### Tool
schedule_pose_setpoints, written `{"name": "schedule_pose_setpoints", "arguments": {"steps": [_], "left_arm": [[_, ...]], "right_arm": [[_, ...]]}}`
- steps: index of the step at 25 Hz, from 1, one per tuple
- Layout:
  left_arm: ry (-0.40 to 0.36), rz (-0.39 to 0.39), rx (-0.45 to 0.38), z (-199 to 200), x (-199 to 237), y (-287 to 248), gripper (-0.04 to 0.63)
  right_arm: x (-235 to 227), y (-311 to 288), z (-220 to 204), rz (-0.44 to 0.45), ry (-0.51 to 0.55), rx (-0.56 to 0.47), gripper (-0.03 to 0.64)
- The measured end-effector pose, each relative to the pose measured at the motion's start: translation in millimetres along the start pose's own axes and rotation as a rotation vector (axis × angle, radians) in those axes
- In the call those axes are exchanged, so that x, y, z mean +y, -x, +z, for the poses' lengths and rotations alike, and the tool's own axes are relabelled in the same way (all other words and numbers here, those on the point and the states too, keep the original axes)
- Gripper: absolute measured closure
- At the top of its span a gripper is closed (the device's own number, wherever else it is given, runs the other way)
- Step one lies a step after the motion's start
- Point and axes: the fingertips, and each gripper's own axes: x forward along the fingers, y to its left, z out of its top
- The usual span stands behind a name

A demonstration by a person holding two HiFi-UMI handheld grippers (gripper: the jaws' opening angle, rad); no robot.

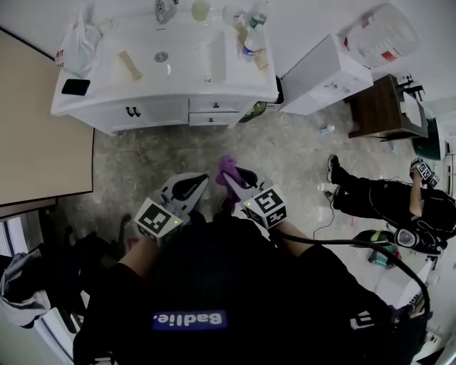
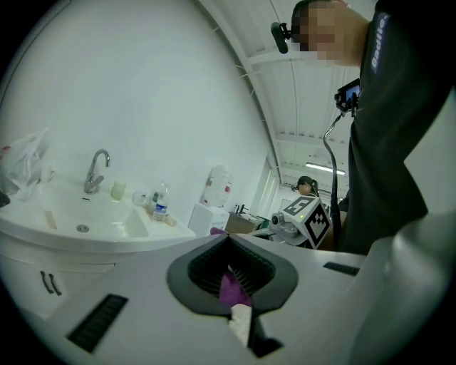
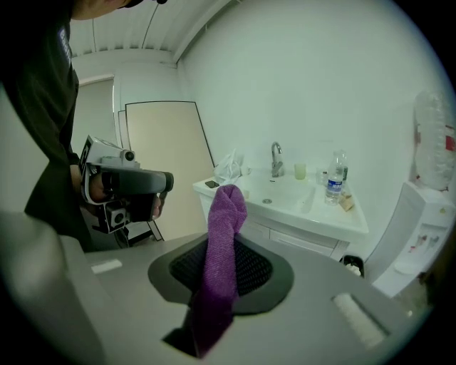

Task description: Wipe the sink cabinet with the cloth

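Showing in white on the person's black shirt (image 1: 189, 320) is the word "Badlie." Both grippers are held side by side before the body, aimed toward the white sink cabinet (image 1: 153, 112) and well apart from it. The right gripper (image 1: 229, 178) is clamped on the twisted purple terry cloth (image 3: 221, 249), which stands up from its jaws. The left gripper (image 1: 202, 181) is closed, nipping a small purple scrap (image 2: 232, 289) with a white tag.

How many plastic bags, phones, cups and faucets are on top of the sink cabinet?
Plastic bag: 1
Black phone: 1
Cup: 1
Faucet: 1
Total on the sink cabinet: 4
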Motion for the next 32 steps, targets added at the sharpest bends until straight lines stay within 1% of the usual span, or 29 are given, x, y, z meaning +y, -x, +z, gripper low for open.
{"name": "schedule_pose_setpoints", "arguments": {"steps": [3, 6, 9, 13, 15, 19, 21, 26, 32], "left_arm": [[0.015, 0.043, -0.006, -1.5, 8.9, -15.5, 0.604], [-0.008, 0.075, -0.011, -0.8, 11.1, -29.7, 0.604], [-0.004, 0.120, -0.012, 1.3, 7.5, -42.6, 0.604], [-0.015, 0.176, -0.040, -0.8, 12.3, -56.4, 0.604], [-0.016, 0.188, -0.051, -7.3, 17.0, -61.1, 0.604], [0.011, 0.160, -0.015, -28.0, 32.1, -73.3, 0.604], [0.012, 0.148, -0.024, -40.9, 48.1, -77.8, 0.604], [0.055, 0.139, -0.034, -74.0, 89.1, -81.3, 0.604], [0.041, 0.144, -0.058, -133.9, 143.6, -91.1, 0.604]], "right_arm": [[-19.1, -15.6, -0.5, 0.034, -0.002, 0.000, 0.545], [-29.9, -28.1, 6.3, 0.081, 0.021, -0.021, 0.545], [-40.3, -30.9, 6.4, 0.123, 0.051, -0.034, 0.545], [-62.0, -39.4, -1.4, 0.140, 0.096, -0.026, 0.545], [-72.9, -46.6, -4.7, 0.129, 0.126, -0.018, 0.545], [-89.3, -68.1, -14.3, 0.085, 0.220, 0.014, 0.545], [-98.1, -88.9, -23.4, 0.064, 0.248, 0.038, 0.545], [-117.8, -148.8, -49.0, 0.010, 0.283, 0.074, 0.544], [-148.9, -213.5, -83.6, -0.079, 0.346, 0.132, 0.543]]}}
